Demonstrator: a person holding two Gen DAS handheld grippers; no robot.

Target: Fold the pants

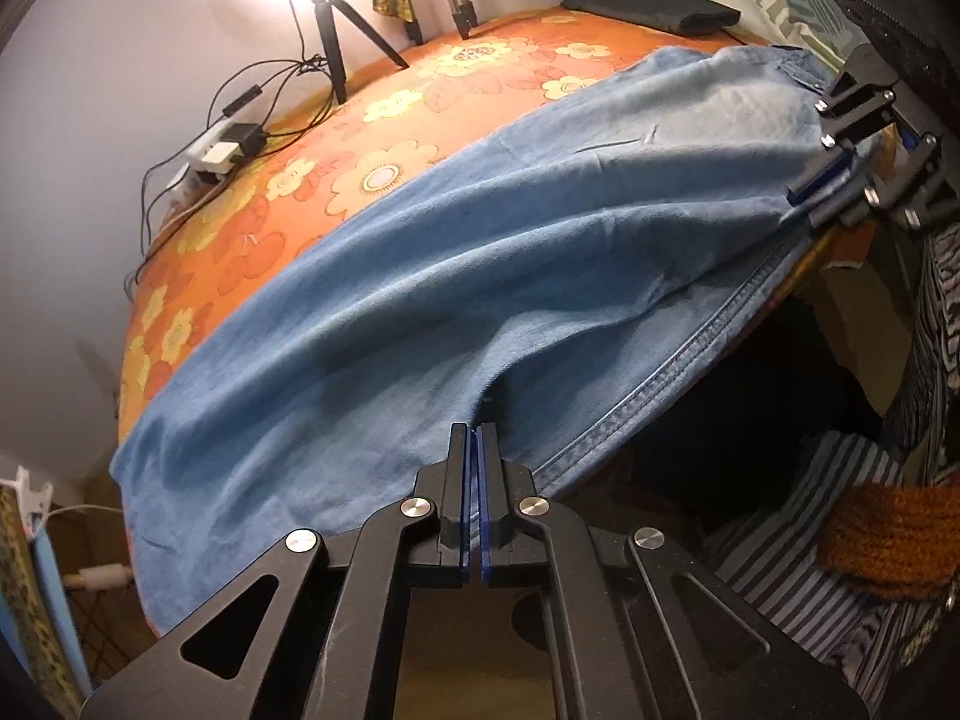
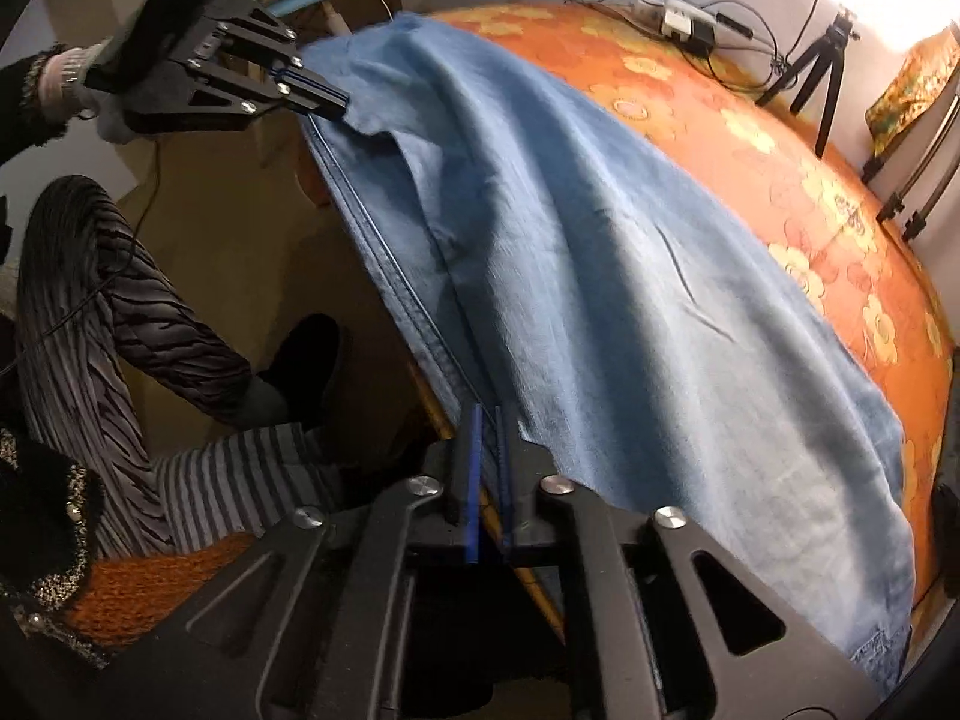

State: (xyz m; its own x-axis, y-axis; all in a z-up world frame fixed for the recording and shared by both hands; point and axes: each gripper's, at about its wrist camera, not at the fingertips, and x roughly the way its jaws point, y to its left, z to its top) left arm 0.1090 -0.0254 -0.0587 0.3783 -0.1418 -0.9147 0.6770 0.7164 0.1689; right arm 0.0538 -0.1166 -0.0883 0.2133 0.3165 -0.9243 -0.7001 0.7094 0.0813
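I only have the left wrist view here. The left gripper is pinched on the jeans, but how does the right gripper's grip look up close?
Observer: In the right wrist view, the right gripper has the stitched side seam of the pants between its fingers.
Operator: What holds the left gripper?
Observer: A hand in what looks like a light glove, with a black fuzzy cuff, holds the left gripper.
Operator: Anything below the table edge?
Observer: A foot in a dark shoe on the floor.

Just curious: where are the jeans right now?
The jeans lie across the flowered orange bedspread, along its near edge, between the two grippers.
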